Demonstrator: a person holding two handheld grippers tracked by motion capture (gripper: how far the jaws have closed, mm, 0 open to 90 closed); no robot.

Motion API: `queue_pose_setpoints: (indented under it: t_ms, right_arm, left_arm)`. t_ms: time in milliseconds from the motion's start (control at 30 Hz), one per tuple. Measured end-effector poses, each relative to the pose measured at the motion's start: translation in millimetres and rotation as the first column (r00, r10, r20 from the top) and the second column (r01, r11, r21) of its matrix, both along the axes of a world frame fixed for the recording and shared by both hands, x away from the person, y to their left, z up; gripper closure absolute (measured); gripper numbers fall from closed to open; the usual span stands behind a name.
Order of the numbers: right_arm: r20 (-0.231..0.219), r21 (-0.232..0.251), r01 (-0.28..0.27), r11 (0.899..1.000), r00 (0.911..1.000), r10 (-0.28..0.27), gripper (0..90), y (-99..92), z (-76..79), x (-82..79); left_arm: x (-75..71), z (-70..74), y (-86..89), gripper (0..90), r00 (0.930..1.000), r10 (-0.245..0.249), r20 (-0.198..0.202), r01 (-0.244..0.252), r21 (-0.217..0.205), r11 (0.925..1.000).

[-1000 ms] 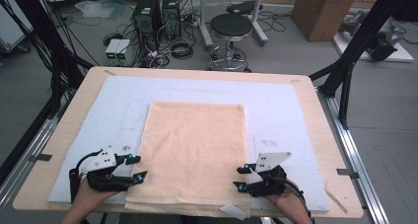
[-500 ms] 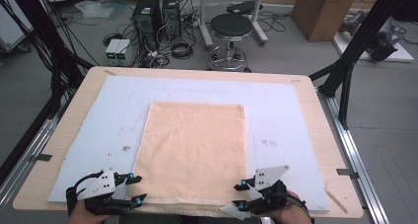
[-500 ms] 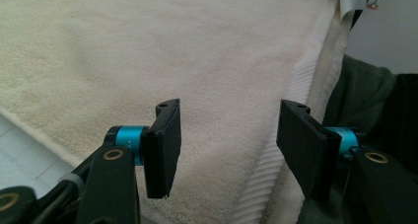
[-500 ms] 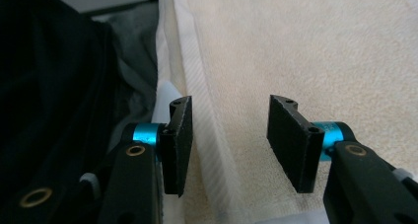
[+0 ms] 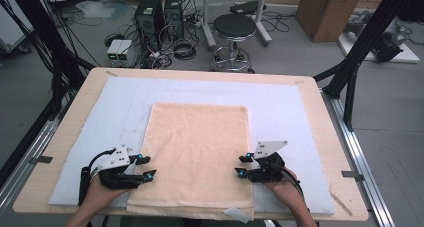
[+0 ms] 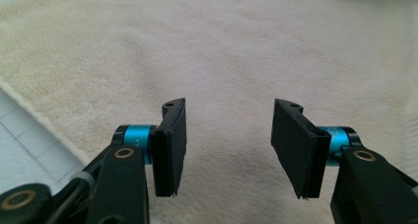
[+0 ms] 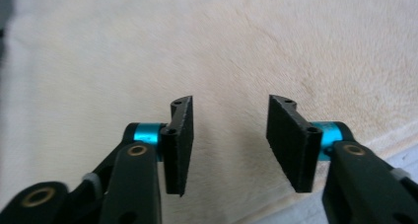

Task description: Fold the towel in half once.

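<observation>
A peach-coloured towel (image 5: 195,157) lies flat on a white mat (image 5: 295,112) that covers most of a wooden table (image 5: 75,112). The towel sits in the middle of the mat, its near edge close to the near edge of the table, its far edge well short of the far edge of the mat.

The left gripper (image 5: 146,167) is at the near left of the towel, held in the person's left hand (image 5: 97,197), with its tips over the left border of the cloth. In the left gripper view (image 6: 226,140) the jaws are parted, with only bare towel surface showing in the gap; the pads press on nothing. The left edge of the towel and the white mat show at the left of that view. The jaws have just been closing, with no fold of cloth raised between them.

The right gripper (image 5: 242,166) is at the near right of the towel, held in the right hand (image 5: 287,192), with its tips over the right border of the cloth. In the right gripper view (image 7: 229,140) the jaws are likewise parted over flat towel, gripping nothing. They too have just been closing.

A round stool (image 5: 235,29) stands on the floor beyond the far edge of the table.
</observation>
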State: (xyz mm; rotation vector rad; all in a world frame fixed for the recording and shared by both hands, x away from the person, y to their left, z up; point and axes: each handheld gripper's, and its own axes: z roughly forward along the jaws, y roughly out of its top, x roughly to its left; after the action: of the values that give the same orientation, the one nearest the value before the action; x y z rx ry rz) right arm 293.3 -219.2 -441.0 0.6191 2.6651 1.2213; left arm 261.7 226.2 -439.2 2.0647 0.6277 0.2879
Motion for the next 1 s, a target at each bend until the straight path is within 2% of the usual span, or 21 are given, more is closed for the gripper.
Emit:
queue_pose_setpoints:
  t_ms: [67,100,167,300,400,500,600,700,767,800,833,867,900,933,1000]
  right_arm:
    - [-0.003,-0.010,-0.005,1.000,1.0000,0.005,66.2,2.5,-1.2,-0.8]
    - [0.007,-0.012,-0.009,1.000,0.9999,0.009,68.7,2.9,-1.2,-0.9]
    - [-0.005,-0.006,-0.011,1.000,0.9999,0.011,74.7,2.5,-1.3,-1.2]
    - [0.009,-0.002,-0.014,1.000,0.9999,0.014,82.6,1.6,1.1,-2.6]
    - [0.018,0.017,-0.013,1.000,0.9997,0.013,83.6,-0.6,4.7,-5.4]
    - [0.022,0.020,-0.016,1.000,0.9996,0.016,84.5,-1.8,6.9,-7.5]
    - [0.026,0.037,-0.017,0.999,0.9995,0.016,84.8,-2.9,11.0,-9.5]
    - [0.039,0.071,-0.017,0.997,0.9991,0.015,84.7,-5.0,16.2,-11.1]
    - [0.026,0.060,-0.015,0.998,0.9996,0.013,84.0,-5.1,15.4,-11.7]
    - [0.020,0.049,-0.016,0.999,0.9997,0.015,80.6,-4.8,14.1,-11.1]
    - [0.009,0.043,-0.010,0.999,0.9999,0.009,72.3,-4.5,12.1,-10.7]
    - [0.009,0.039,0.004,0.999,0.9999,-0.004,67.4,-4.5,11.5,-11.3]
    - [0.003,0.048,-0.003,0.999,1.0000,0.002,66.3,-5.3,12.0,-12.6]
    - [0.004,0.064,-0.017,0.998,0.9998,0.017,63.9,-5.4,12.9,-15.3]
    - [0.004,0.084,-0.067,0.994,0.9978,0.067,61.0,-5.0,14.9,-23.2]
  left_arm:
    - [0.8,-4.2,-1.9,58.7,0.9996,-0.002,-0.027,0.003,0.043,0.9991]
    - [0.8,-6.9,-3.0,61.7,0.9996,0.000,-0.028,0.001,0.055,0.9985]
    - [0.1,-7.9,-3.0,67.1,0.9997,0.011,-0.021,-0.010,0.046,0.9989]
    - [-2.2,-5.5,-1.6,83.8,0.9997,0.023,-0.006,-0.023,0.044,0.9988]
    - [-3.7,-3.7,2.2,89.1,0.9996,0.027,-0.007,-0.027,0.020,0.9994]
    - [-5.6,-2.7,4.8,89.3,0.9995,0.031,-0.002,-0.031,0.013,0.9994]
    - [-8.2,1.1,7.8,89.4,0.9992,0.040,0.004,-0.040,-0.039,0.9984]
    - [-11.8,2.9,10.3,89.5,0.9997,0.024,0.007,-0.024,-0.049,0.9985]
    - [-15.2,2.5,11.3,89.6,1.0000,0.002,-0.001,-0.002,-0.054,0.9985]
    - [-17.6,2.2,12.2,89.5,1.0000,-0.003,0.002,0.003,-0.051,0.9987]
    - [-19.7,2.2,12.9,85.1,0.9998,0.012,0.015,-0.011,-0.045,0.9989]
    - [-21.5,2.7,13.5,77.2,0.9996,0.022,0.016,-0.022,-0.050,0.9985]
    - [-23.3,3.8,14.7,71.6,0.9999,0.004,0.015,-0.003,-0.061,0.9981]
    - [-26.5,4.6,15.0,69.6,0.9997,-0.018,0.018,0.020,-0.077,0.9968]
    - [-33.3,5.5,14.5,66.1,0.9985,-0.049,0.023,0.051,-0.078,0.9957]
